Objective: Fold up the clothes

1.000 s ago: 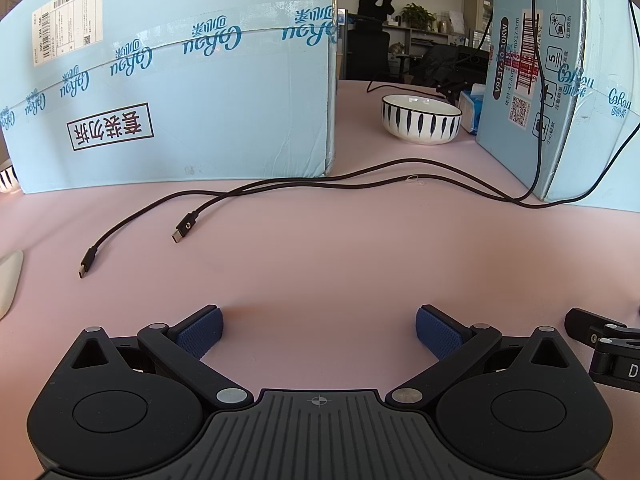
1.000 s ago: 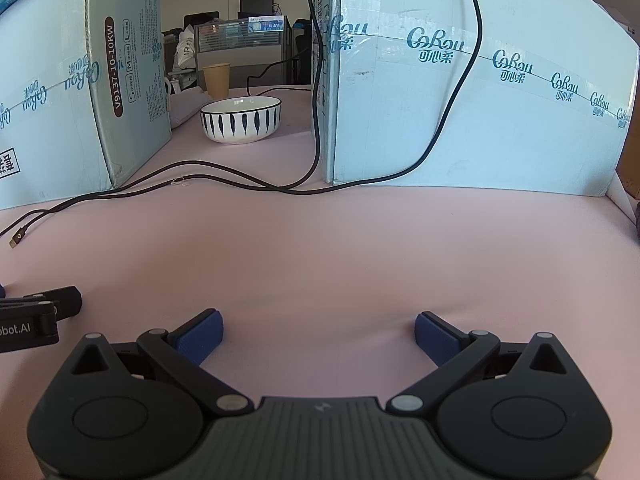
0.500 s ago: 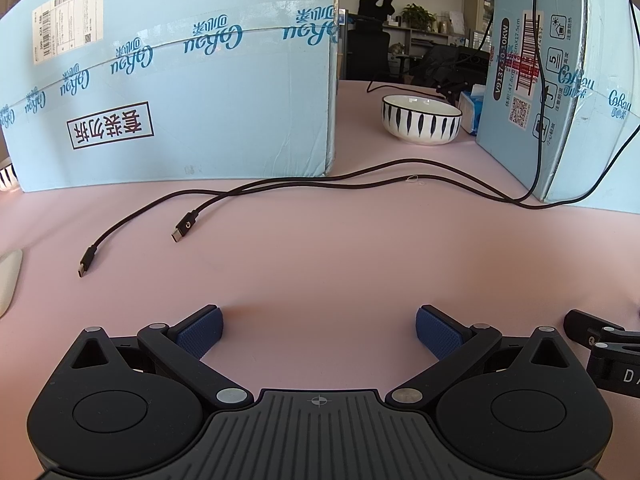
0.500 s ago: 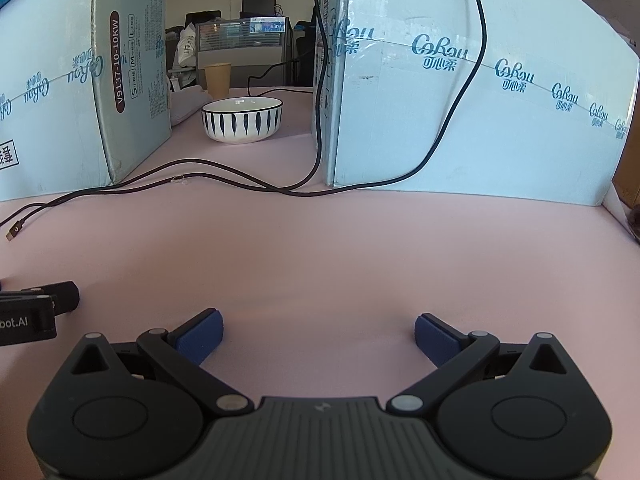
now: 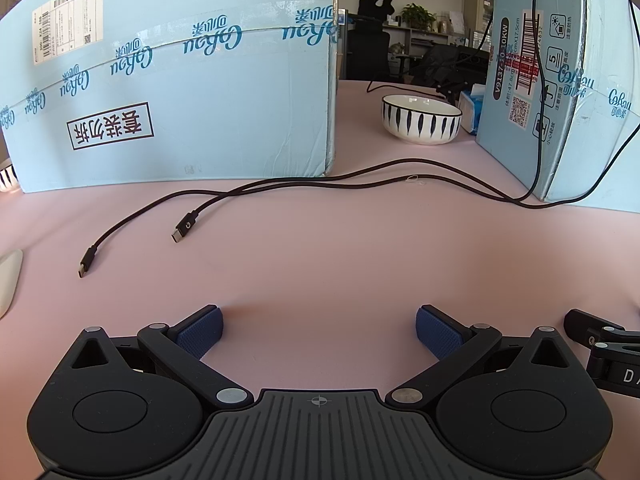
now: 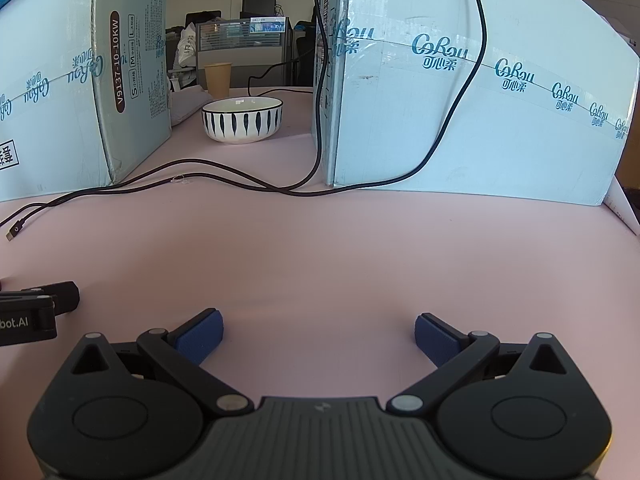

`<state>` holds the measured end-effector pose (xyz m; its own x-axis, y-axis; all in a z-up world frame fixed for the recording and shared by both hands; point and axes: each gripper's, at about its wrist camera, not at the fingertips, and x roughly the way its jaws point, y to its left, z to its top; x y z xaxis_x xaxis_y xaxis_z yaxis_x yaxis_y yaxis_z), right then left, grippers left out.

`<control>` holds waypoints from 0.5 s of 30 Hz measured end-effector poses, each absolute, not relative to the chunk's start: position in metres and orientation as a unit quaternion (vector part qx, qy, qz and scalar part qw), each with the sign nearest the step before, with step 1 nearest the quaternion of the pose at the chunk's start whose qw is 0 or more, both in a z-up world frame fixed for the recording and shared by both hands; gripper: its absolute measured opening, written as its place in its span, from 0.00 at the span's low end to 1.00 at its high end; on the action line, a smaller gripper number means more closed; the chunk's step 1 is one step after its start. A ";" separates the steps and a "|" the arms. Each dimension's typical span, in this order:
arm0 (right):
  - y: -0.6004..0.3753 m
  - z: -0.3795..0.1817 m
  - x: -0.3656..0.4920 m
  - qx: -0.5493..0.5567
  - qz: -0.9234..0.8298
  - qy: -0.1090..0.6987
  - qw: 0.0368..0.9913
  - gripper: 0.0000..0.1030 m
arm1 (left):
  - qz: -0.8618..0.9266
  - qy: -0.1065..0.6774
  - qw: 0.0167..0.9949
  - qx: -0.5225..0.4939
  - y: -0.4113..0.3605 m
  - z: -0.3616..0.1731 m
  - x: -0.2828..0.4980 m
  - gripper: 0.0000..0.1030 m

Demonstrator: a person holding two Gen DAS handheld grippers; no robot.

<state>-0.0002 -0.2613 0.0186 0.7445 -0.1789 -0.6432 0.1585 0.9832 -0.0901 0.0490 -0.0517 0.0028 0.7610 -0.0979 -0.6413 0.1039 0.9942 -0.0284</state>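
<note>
Left gripper (image 5: 319, 330) and right gripper (image 6: 319, 334) both sit low over the pink table (image 5: 340, 248), blue pads spread wide, nothing held. No garment clearly in view; the pale edge (image 5: 9, 280) at the far left of the left wrist view could be cloth, can't tell. Two black cables (image 5: 280, 188) with loose plugs lie ahead between two light blue cartons (image 5: 180, 92) (image 6: 480, 120), and a striped bowl (image 6: 243, 119) stands behind in the gap.
</note>
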 end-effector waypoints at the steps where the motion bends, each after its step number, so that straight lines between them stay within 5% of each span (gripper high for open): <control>1: -0.261 0.019 0.000 -0.014 -0.090 0.346 0.934 1.00 | -0.054 0.341 0.938 0.004 -0.052 0.003 0.049 1.00; 15: -0.260 0.021 -0.002 -0.015 -0.090 0.346 0.934 1.00 | -0.053 0.342 0.938 0.006 -0.052 0.003 0.049 1.00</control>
<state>-0.0019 -0.2602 0.0207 0.7449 -0.1796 -0.6426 0.1582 0.9832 -0.0914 0.0488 -0.0520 0.0032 0.7611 -0.0959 -0.6415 0.1039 0.9943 -0.0253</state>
